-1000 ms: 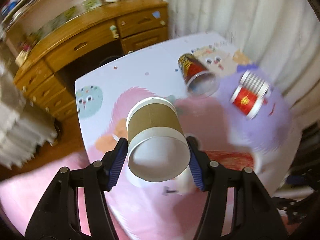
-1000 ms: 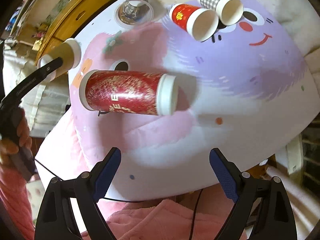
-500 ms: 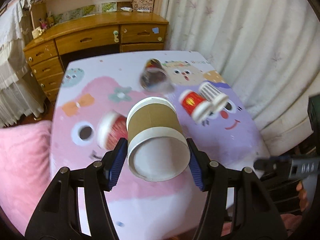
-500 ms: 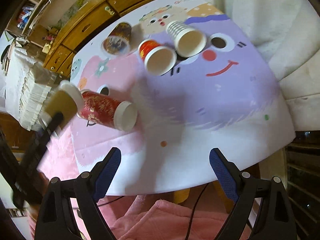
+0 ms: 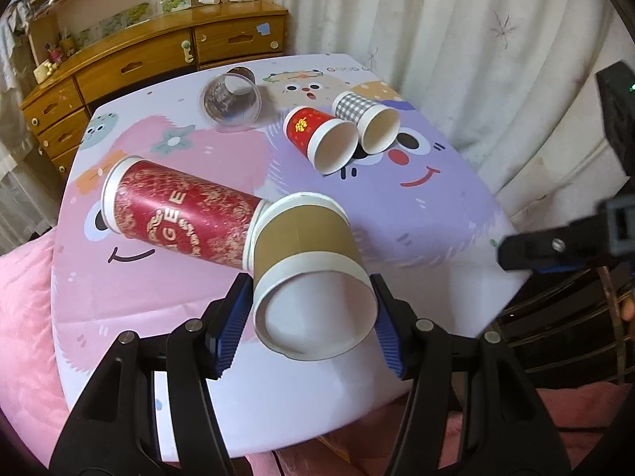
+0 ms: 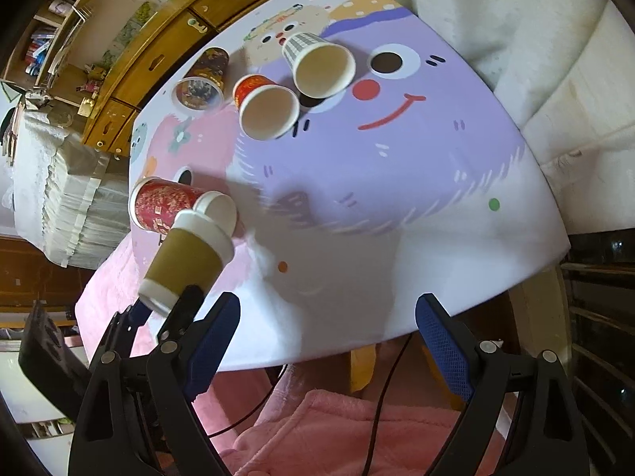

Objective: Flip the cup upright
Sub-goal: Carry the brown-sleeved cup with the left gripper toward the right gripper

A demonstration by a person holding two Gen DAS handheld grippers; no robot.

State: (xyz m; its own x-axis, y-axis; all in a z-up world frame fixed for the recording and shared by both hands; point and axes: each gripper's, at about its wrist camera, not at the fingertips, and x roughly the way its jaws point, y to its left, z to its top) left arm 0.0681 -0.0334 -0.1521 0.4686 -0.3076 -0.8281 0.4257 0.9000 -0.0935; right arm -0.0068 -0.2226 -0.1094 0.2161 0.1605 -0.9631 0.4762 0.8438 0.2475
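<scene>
My left gripper is shut on a brown paper cup near its open rim, holding it tilted above the table's near edge, mouth toward the camera. It also shows in the right wrist view, close to a tall red cup lying on its side on the pink part of the table. My right gripper is open and empty off the table's near edge.
A small red cup, a checked cup and a dark patterned cup lie on their sides further back. A wooden dresser stands behind the table, a curtain to the right, pink bedding left.
My left gripper has swung with the brown cup back over the table's near edge, beside the tall red cup. My right gripper has pulled back and stayed open.
</scene>
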